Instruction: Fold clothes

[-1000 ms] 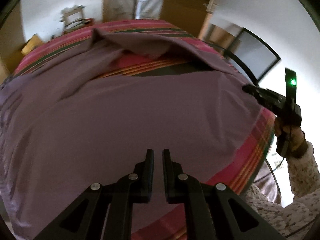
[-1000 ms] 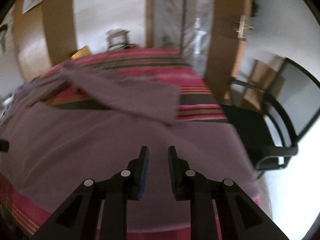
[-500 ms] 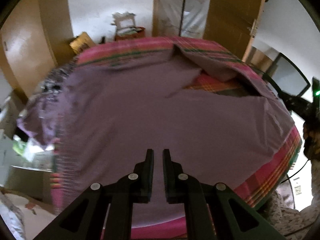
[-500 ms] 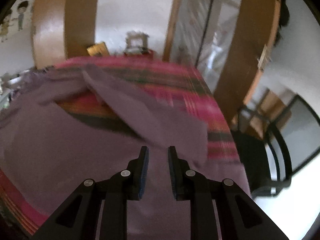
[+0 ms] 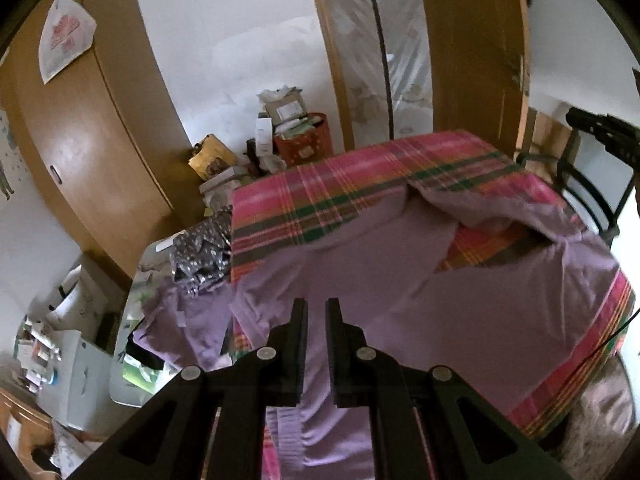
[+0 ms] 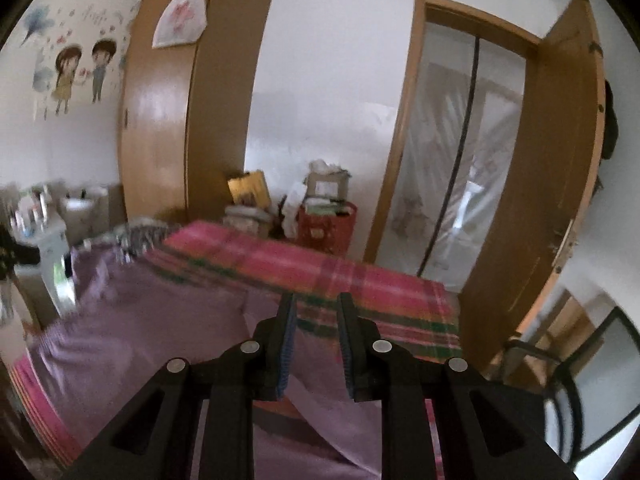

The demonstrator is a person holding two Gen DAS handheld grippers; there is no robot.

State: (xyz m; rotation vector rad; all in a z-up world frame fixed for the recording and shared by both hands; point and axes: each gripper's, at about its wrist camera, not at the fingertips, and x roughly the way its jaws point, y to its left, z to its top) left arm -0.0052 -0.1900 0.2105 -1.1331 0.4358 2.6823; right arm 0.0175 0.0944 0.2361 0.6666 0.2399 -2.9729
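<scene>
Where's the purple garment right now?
In the left wrist view the purple garment lies spread over the plaid-covered table, its left side hanging off the table's left edge.

My black left gripper (image 5: 316,312) hangs over a plain lilac garment (image 5: 400,320) on a pink cloth (image 5: 360,184) checked with green and orange. Beyond stands a red box (image 5: 306,142), dotted I think, beside a honey-brown wardrobe (image 5: 92,152).

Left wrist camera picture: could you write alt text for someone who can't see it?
A lilac garment lies spread over a table with a pink plaid cloth, one part drooping off the table's left edge. The left gripper hangs above it in the foreground, its black fingers nearly together with nothing between them. Behind are a wooden wardrobe and a curtained doorway.
</scene>
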